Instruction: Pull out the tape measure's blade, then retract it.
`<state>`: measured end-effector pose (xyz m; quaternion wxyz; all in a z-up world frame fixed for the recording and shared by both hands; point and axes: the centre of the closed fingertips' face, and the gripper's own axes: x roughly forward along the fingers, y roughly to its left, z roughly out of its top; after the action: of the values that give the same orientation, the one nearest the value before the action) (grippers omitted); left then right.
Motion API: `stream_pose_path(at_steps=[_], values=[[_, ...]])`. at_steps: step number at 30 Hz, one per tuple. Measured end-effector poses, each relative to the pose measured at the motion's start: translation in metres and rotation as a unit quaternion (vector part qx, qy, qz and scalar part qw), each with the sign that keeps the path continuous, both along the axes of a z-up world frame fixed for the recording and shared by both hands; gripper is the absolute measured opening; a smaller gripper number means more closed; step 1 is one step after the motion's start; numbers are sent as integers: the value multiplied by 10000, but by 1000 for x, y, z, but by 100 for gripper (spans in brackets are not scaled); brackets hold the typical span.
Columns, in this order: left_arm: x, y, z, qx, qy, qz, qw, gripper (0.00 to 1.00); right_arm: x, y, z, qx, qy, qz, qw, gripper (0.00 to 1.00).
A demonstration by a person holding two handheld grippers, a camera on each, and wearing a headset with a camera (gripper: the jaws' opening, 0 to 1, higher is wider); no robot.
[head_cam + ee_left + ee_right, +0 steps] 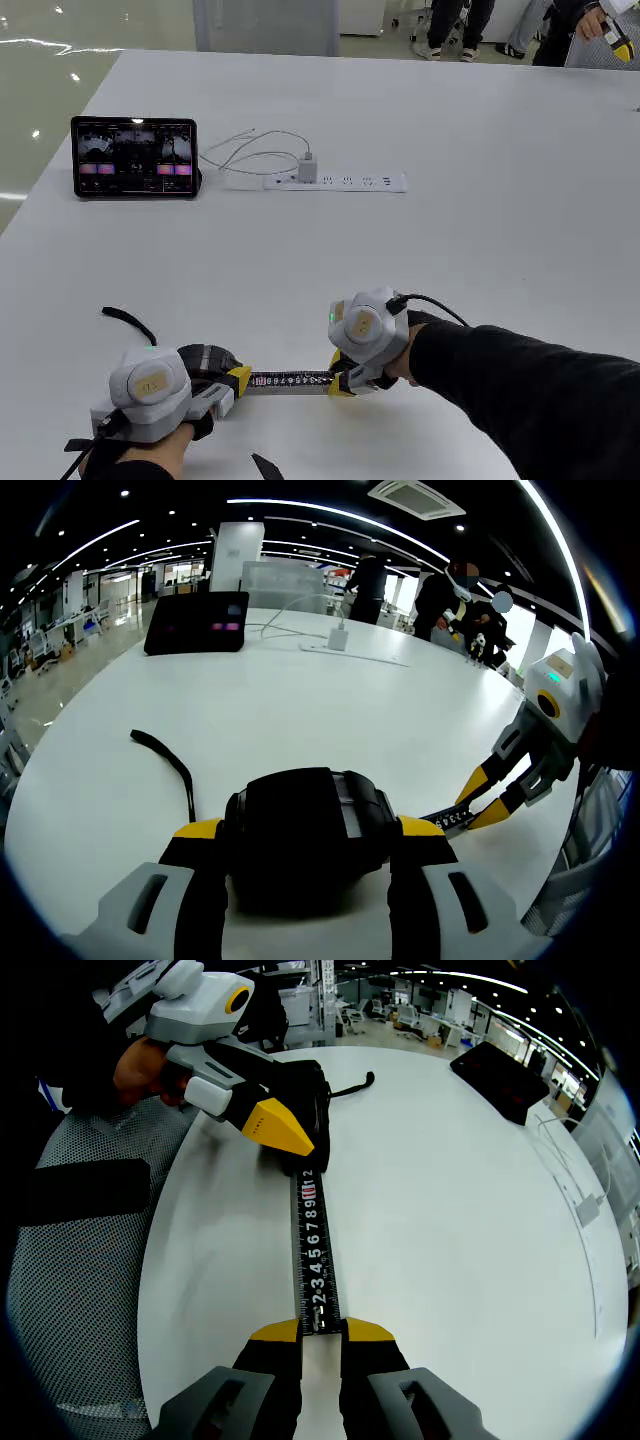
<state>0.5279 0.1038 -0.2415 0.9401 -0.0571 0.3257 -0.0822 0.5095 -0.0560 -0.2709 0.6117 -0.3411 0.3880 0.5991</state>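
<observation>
Working at a broad white bench (pixel 450 200), I have both claws close to its near side. Far to the left a dark tablet (pixel 134 157) stands with its screen lit. To its right a white power strip (pixel 340 182) lies flat with a charger (pixel 307 168) plugged in and a thin white cable (pixel 240 150) looping off to the left. At the near left, my left claw (pixel 310 830) is pinching the black tape measure (pixel 207 362), 1 yellow-tipped jaw pressed on each side of the case, which rests on the bench. My right claw (pixel 322 1332) sits just to the right of it, its 2 jaws pressed together on the end of the blade (pixel 314 1250). The blade lies flat along the bench between the 2 claws, partly drawn out, with printed numbers reaching 12 at the case mouth. A black wrist strap (pixel 128 322) trails from the case toward the far left.
</observation>
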Motion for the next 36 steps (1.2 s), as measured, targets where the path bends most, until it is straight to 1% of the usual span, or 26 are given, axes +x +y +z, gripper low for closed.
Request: stream_pose_path(at_steps=[3,6,11,12,14,17,23,25,29,36], values=[[0,0,0,-5,7,-2,10000,61,-1,1,1,4,0,27,10000,9],[0,0,0,-8,6,0,10000,61,-1,2,1,8,30,-27,10000,9],[0,0,0,-9,14,0,10000,61,0,3,0,-20,5,0,10000,10],[0,0,0,-13,18,2,10000,61,0,4,0,-25,12,-57,10000,10],[0,0,0,-29,33,6,10000,61,0,6,1,22,108,-323,9994,10],[0,0,0,-34,38,1,10000,61,-1,7,1,6,64,-194,9998,10],[0,0,0,-48,36,-1,10000,61,0,9,0,-3,51,-188,9998,10],[0,0,0,-54,35,-2,10000,61,0,11,0,11,59,-251,9997,10],[0,0,0,-71,44,4,10000,61,0,12,-1,17,-39,-88,10000,9],[0,0,0,-84,33,11,10000,61,0,16,0,33,-42,-122,9999,9]])
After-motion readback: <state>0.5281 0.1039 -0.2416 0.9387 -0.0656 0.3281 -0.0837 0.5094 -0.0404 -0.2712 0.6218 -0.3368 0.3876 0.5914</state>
